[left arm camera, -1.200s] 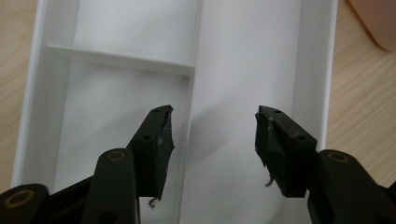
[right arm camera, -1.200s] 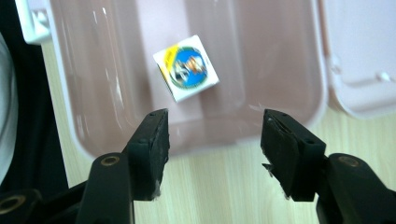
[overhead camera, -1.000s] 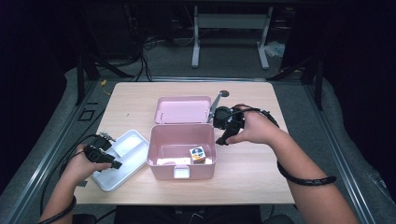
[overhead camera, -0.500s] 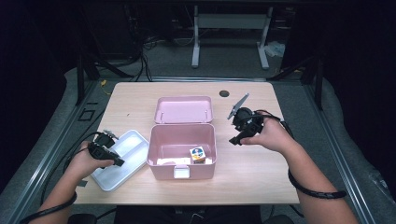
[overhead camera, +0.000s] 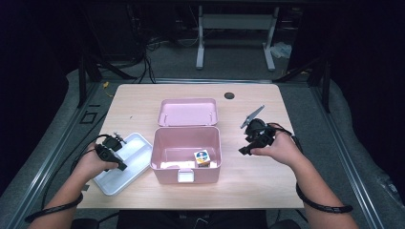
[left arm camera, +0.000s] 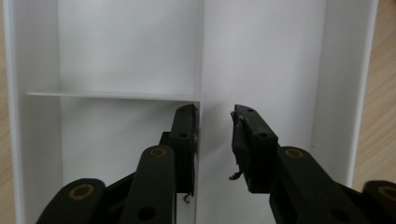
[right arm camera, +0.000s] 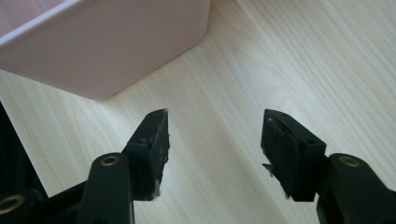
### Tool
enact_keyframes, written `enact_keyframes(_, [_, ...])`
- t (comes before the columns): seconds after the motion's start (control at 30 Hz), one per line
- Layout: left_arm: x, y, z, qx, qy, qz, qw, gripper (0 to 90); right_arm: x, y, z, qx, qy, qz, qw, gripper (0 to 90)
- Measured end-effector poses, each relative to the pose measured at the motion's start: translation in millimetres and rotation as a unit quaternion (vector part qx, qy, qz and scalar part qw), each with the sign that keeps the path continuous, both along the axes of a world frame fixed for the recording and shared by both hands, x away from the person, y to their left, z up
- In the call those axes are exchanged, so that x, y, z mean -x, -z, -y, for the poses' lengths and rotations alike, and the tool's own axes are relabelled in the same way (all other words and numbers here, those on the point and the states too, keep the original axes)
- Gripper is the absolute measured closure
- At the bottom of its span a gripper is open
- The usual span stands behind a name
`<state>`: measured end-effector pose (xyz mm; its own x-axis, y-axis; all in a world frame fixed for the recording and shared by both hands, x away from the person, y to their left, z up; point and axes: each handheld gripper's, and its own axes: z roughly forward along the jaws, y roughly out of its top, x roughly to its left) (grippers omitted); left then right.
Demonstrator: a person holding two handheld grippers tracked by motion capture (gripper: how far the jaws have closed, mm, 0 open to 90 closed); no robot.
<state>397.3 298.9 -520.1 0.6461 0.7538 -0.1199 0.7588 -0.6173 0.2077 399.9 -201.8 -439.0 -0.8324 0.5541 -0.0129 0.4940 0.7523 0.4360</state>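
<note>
An open pink box (overhead camera: 167,171) stands mid-table with its lid (overhead camera: 188,112) laid back. A small colourful cube (overhead camera: 202,157) lies inside at the front right. To the left of the box sits a white divided tray (overhead camera: 138,148). My left gripper (overhead camera: 119,162) hovers over it. In the left gripper view its jaws (left arm camera: 215,135) have just been closing, and a gap remains. The tray's (left arm camera: 126,46) upright divider runs beside the left pad, and nothing is pressed. My right gripper (overhead camera: 243,150) is right of the box, low over the bare table. It is open and empty (right arm camera: 215,140), near a corner of the box (right arm camera: 102,42).
A dark round spot (overhead camera: 229,95) marks the wooden table (overhead camera: 258,181) behind the lid. A white metal stand (overhead camera: 234,28) and cables lie on the floor beyond the far edge. Grey rails run along both sides of the table.
My right gripper has moved from beside the box lid to the right and toward the person, sinking closer to the table. The left hand has stayed over the tray.
</note>
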Motion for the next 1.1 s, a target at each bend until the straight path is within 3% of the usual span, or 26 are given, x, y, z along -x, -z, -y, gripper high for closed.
enact_keyframes(0.4, [-7.4, 3.3, 2.8, -0.021, 0.005, -0.01, 0.9997, 80.2, 0.3, 7.9, 3.7, -0.009, 0.008, 0.001, 0.9999, 42.3])
enact_keyframes(0.53, [-7.7, 5.3, 6.0, -0.035, 0.006, -0.009, 0.9993, 81.7, -0.9, 10.3, 2.9, -0.002, 0.007, 0.003, 1.0, 42.3])
enact_keyframes(0.67, [-8.6, 5.1, 7.4, -0.039, 0.006, -0.012, 0.9992, 81.2, -1.5, 11.7, 1.5, 0.002, 0.008, 0.001, 1.0, 42.3])
enact_keyframes(0.87, [-7.8, 4.9, 10.6, -0.036, -0.002, -0.017, 0.9992, 73.3, -2.1, 15.1, 0.3, 0.011, 0.01, 0.001, 0.9999, 42.3])
enact_keyframes(1.1, [-9.1, 5.1, 9.2, -0.047, 0.004, -0.01, 0.9988, 82.8, -2.1, 18.7, 0.2, 0.012, 0.009, -0.003, 0.9999, 42.3])
